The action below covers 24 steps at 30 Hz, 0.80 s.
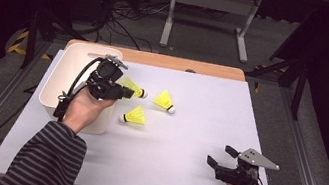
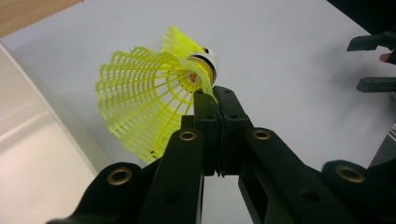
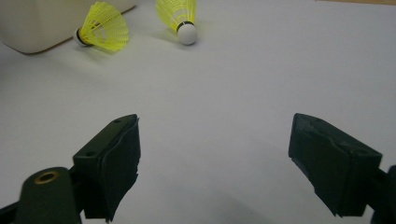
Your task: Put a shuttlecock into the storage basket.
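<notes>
Sheet (image 1: 184, 141) edges are kept well away from the work: wide bare white surface lies across the centre and lower right of the high view. A yellow shuttlecock (image 2: 149, 98) is pinched by its skirt rim between the closed jaws of the left gripper (image 1: 124, 92), held at upper left just beside the rim of the white bin (image 1: 60, 80). Two loose shuttlecocks (image 1: 165, 101) (image 1: 134, 116) are seen near it at centre. The right gripper (image 1: 221, 155) is held with jaws wide and empty at lower right, near the sheet's bottom edge.
</notes>
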Motion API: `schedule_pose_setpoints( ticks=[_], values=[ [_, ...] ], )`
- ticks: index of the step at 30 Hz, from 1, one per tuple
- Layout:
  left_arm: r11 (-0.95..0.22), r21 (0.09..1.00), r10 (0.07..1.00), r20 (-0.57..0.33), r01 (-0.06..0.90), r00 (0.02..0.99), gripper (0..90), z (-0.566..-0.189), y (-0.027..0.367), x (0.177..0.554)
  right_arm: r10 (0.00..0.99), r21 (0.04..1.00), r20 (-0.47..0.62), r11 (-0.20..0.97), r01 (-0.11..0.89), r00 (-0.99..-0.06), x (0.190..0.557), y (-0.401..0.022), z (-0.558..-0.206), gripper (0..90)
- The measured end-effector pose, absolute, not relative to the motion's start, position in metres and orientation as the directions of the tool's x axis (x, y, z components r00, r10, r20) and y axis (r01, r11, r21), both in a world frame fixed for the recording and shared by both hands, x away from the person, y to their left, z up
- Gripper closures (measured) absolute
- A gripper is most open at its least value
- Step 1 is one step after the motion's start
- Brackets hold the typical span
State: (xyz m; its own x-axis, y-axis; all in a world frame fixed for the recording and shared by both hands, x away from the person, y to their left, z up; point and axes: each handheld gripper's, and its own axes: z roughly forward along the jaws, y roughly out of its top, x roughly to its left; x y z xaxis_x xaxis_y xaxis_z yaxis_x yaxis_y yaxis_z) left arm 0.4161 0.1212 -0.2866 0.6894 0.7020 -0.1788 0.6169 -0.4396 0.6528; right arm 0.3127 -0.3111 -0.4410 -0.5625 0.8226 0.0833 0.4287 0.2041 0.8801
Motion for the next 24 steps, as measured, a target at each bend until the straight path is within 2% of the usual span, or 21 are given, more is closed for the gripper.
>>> schedule_pose_setpoints(
  ticks=[24],
  values=[
    [-0.371,0.667,0.764,-0.176,0.646,0.621,89.1,-0.283,0.155,0.419,0.82,0.877,0.085,0.208,0.433,-0.566,0.313,-0.31,-0.441,17.5]
  ],
)
